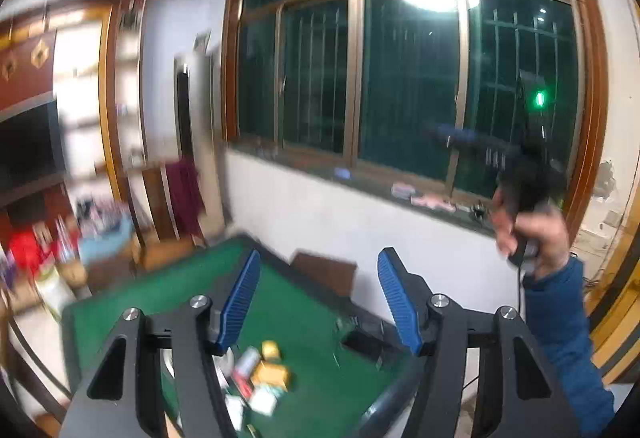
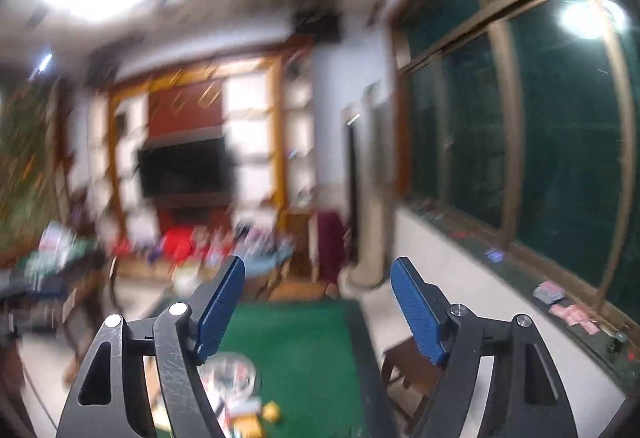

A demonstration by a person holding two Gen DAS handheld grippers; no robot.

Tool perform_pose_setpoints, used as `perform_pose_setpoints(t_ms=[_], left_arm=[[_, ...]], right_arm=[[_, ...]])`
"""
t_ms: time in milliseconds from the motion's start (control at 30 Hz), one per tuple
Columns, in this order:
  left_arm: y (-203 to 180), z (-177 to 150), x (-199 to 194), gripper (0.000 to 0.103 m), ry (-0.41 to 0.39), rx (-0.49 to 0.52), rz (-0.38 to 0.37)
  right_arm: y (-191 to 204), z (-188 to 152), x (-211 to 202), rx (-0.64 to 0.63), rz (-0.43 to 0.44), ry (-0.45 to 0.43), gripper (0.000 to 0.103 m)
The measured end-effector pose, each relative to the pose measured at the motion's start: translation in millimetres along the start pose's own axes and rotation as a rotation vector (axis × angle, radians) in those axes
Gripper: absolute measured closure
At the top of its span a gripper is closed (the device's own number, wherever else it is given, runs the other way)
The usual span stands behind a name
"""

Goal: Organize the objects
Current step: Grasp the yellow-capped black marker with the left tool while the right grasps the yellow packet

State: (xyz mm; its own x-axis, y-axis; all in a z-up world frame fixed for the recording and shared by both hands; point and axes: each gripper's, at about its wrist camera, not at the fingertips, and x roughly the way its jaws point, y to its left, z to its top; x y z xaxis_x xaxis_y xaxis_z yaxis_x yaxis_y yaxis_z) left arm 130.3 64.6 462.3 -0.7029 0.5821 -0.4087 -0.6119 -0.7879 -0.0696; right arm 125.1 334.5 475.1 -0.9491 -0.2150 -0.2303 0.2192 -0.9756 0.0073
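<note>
Ribbed blue pads on both black grippers, left (image 1: 318,302) and right (image 2: 318,308), jaws apart above green felt table (image 1: 160,286)

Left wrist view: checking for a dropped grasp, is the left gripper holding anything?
No. The left gripper stands open, with only the green table visible between its fingers.

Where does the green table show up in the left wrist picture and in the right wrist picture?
Left wrist: green table fills the lower left and centre, behind the blue fingers.
Right wrist: green table sits bottom centre, between the fingers.
Shared landmark: the barred window.
</note>
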Motion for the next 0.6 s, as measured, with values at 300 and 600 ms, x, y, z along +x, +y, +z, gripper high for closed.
perform_pose_setpoints(t_ms=[300, 600], left_arm=[[56.3, -210.8, 51.0, 0.042, 0.266, -0.130, 0.010], [105.2, -352.5, 144.6, 0.042, 0.516, -0.252, 0.114]], right_arm=[[106.6, -242.3, 131.2, -0.078, 0.378, 0.449, 0.018], [97.8, -346.9, 245.0, -0.143, 0.289, 0.722, 0.017]])
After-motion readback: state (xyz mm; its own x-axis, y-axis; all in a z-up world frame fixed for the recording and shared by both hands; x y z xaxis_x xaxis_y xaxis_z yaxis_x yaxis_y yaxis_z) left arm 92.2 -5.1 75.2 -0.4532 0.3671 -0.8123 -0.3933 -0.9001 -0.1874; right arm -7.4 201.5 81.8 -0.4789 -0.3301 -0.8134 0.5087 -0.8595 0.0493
